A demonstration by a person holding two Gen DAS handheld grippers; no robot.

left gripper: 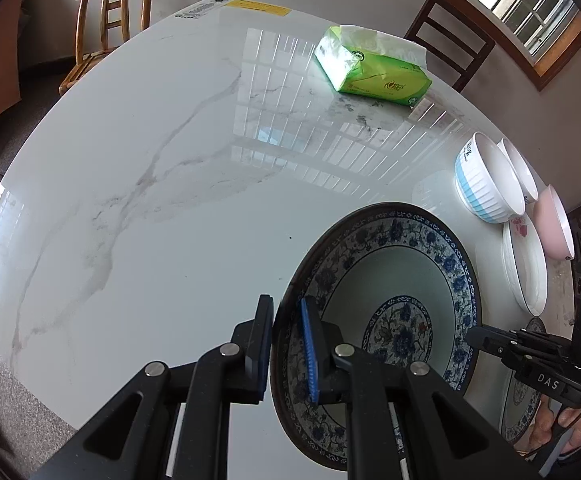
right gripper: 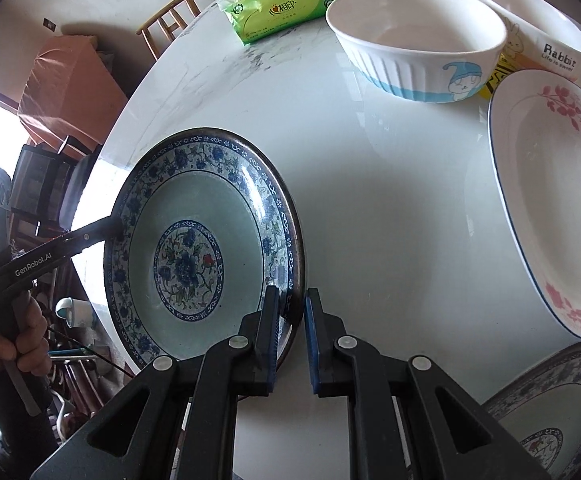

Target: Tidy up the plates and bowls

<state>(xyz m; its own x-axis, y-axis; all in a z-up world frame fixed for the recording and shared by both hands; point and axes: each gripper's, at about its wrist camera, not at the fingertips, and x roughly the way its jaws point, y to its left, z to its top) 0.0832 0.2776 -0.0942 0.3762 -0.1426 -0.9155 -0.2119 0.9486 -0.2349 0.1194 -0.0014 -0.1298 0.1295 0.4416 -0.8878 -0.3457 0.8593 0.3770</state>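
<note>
Sorting looks barely begun. A blue-patterned plate (right gripper: 206, 240) hangs above the table (left gripper: 130, 200), the left gripper (left gripper: 286, 344) and the right gripper (right gripper: 292, 336) each pinching opposite sides of its rim. A matching plate (right gripper: 550, 412) lies near the right gripper. Still scattered on the table are a rose plate (right gripper: 550, 200), a blue-banded bowl (right gripper: 414, 40), a rabbit bowl (right gripper: 538, 28) and a pink bowl (left gripper: 554, 220); nothing appears stacked yet.
</note>
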